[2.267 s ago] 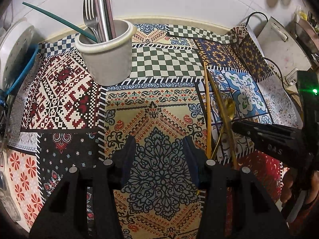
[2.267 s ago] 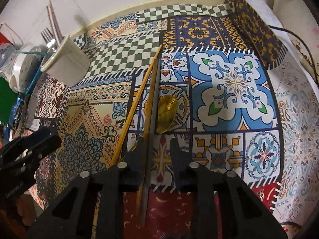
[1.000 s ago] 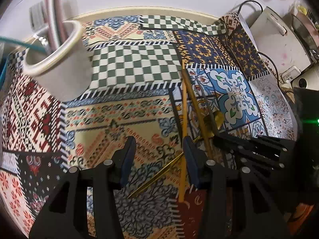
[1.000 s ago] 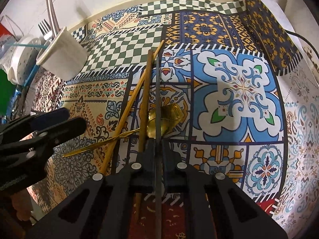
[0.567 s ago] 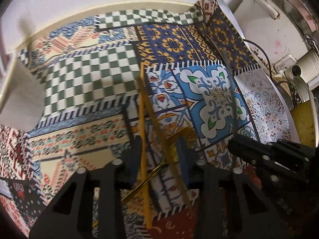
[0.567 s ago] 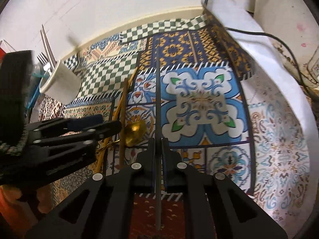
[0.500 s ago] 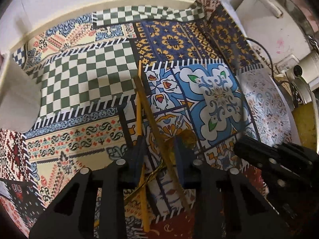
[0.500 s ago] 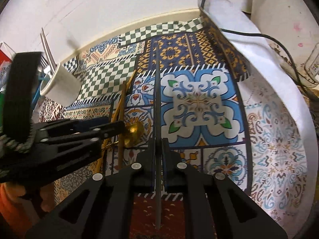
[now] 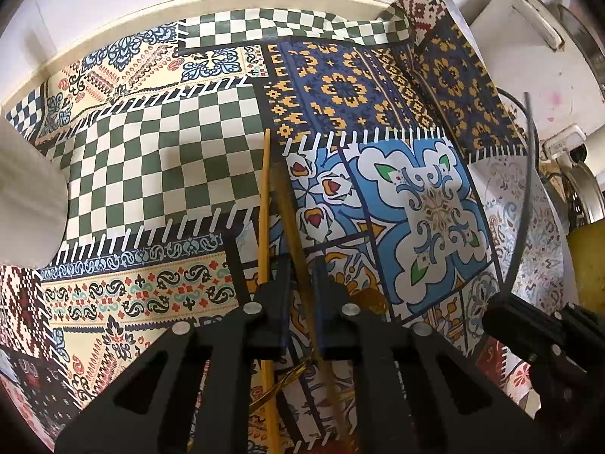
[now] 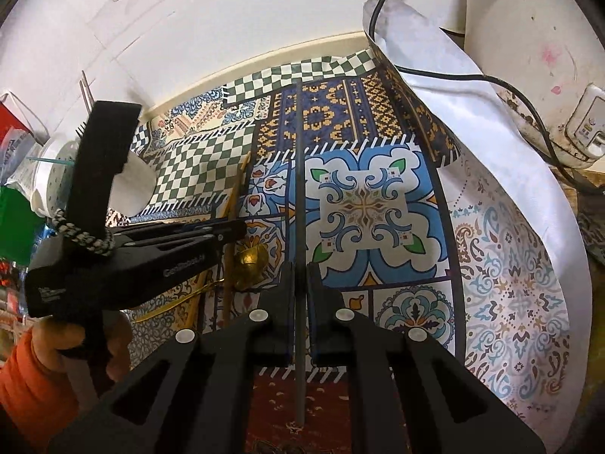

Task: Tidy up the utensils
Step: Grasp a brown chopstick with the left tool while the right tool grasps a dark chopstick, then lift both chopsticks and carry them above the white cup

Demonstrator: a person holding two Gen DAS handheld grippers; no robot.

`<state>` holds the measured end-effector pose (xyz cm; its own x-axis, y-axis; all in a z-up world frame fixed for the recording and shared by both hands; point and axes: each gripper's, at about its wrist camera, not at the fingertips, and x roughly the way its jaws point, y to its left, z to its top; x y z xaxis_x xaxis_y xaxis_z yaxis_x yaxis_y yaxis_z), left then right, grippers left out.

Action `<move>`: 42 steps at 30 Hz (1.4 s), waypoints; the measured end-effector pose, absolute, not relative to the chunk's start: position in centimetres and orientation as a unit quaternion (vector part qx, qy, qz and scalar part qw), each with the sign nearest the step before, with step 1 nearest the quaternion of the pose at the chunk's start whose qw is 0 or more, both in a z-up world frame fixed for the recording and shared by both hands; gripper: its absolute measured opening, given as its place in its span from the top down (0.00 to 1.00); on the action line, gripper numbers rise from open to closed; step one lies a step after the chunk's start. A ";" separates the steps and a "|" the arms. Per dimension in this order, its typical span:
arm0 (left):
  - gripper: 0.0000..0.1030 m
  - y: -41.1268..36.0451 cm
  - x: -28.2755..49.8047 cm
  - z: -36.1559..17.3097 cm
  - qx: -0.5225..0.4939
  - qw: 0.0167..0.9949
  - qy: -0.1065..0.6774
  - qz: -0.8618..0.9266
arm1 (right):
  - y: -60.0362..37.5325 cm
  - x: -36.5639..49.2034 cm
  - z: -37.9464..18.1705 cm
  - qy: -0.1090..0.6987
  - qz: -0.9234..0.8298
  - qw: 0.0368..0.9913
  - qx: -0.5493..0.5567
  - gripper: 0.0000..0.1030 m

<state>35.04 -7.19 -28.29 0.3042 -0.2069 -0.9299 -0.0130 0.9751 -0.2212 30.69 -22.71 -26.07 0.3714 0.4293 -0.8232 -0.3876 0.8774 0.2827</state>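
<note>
Fingers (image 10: 281, 295) of the right gripper (image 10: 298, 287) are clamped on a grey chopstick (image 10: 298, 174), which runs straight out toward 12 o'clock over the patterned mat (image 10: 510, 283) and sticks out behind the pads toward 6. Over on the other side, the left gripper (image 9: 300, 287) has its fingers (image 9: 276, 295) drawn close around a brown chopstick (image 9: 289, 212); a narrow gap shows on each side of the stick, so whether the pads actually bite is hard to tell. That brown stick lies on the mat, angled toward 11 o'clock. Just beside it at 9 o'clock lies a yellow chopstick (image 9: 264, 196), passing under the left finger. A gold spoon (image 10: 249, 259) rests on the mat, its bowl just at 3 o'clock of the brown stick, its handle trailing toward 8 in the right wrist view. White cup (image 10: 134, 185) stands well apart at 10 o'clock, partly hidden by the left gripper's body.
</note>
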 end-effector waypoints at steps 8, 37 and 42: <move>0.95 -6.7 33.7 -27.2 -0.119 0.804 0.576 -0.088 | -22.2 30.0 -24.9 0.491 0.253 0.834 0.015 0.95; 0.95 -1.9 20.6 -13.5 -0.099 0.910 0.400 -0.036 | -18.8 24.1 -16.6 0.382 0.300 0.874 -0.017 0.95; 0.95 0.1 18.7 -10.9 -0.105 0.924 0.367 -0.016 | -17.7 23.7 -15.0 0.362 0.316 0.877 -0.023 0.95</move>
